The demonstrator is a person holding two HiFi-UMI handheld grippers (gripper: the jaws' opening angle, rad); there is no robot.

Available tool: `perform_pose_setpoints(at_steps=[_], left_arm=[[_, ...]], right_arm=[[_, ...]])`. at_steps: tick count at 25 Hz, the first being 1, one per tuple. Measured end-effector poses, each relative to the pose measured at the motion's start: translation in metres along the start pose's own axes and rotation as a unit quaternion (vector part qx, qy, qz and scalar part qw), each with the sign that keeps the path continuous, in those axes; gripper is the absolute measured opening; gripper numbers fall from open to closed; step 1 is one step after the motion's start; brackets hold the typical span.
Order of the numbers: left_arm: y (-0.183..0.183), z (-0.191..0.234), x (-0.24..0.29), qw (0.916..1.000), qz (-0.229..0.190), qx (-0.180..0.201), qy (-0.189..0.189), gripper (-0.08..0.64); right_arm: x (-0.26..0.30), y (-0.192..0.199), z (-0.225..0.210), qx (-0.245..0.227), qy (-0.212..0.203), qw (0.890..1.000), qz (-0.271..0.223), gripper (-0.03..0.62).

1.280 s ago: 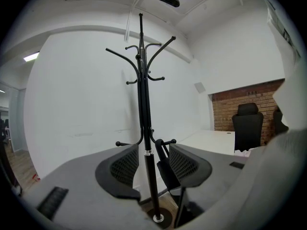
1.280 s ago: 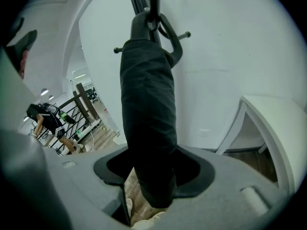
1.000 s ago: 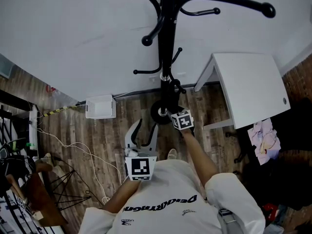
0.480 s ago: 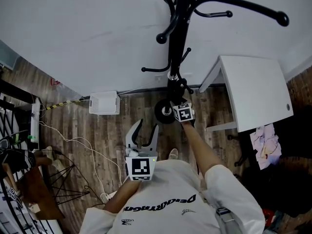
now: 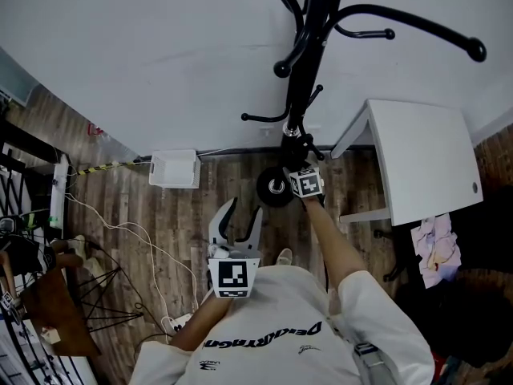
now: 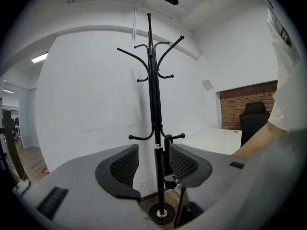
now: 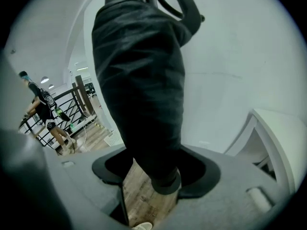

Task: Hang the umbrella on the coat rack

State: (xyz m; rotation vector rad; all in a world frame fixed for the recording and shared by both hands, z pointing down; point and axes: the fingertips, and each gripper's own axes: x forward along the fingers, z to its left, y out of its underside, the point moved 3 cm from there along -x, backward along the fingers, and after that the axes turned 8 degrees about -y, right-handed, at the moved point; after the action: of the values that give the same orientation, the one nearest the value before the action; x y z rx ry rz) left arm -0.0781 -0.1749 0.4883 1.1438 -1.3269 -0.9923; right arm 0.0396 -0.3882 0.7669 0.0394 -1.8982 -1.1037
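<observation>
Nearly done, apparently: umbrella [image 7: 144,80] hooked low on coat rack [image 5: 304,70], right tool [image 7: 151,174] opening loosely round its lower end, left tool [image 5: 238,213] spread and empty. Remaining: pulling clear.

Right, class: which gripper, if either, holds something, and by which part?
The right gripper's opening jaws flank the lower end of the folded black fabric umbrella; whether the pads press it is unclear. The left gripper, open, holds nothing.
</observation>
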Motion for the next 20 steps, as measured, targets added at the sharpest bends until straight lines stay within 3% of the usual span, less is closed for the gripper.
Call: perform_pose_setpoints(at_steps=[7,20], left_arm=[[0.000,0.000,0.002,1.0000,-0.001,-0.003,0.007,0.193],[-0.002,-0.008,-0.001,0.9989,-0.011,-0.007,0.044,0.193]], right_arm=[[-0.008,0.001,0.005,0.001,-0.019,1.000,-0.018,0.357],[-0.105,-0.017,0.042,-0.042,0.036,0.989,-0.141,0.365]])
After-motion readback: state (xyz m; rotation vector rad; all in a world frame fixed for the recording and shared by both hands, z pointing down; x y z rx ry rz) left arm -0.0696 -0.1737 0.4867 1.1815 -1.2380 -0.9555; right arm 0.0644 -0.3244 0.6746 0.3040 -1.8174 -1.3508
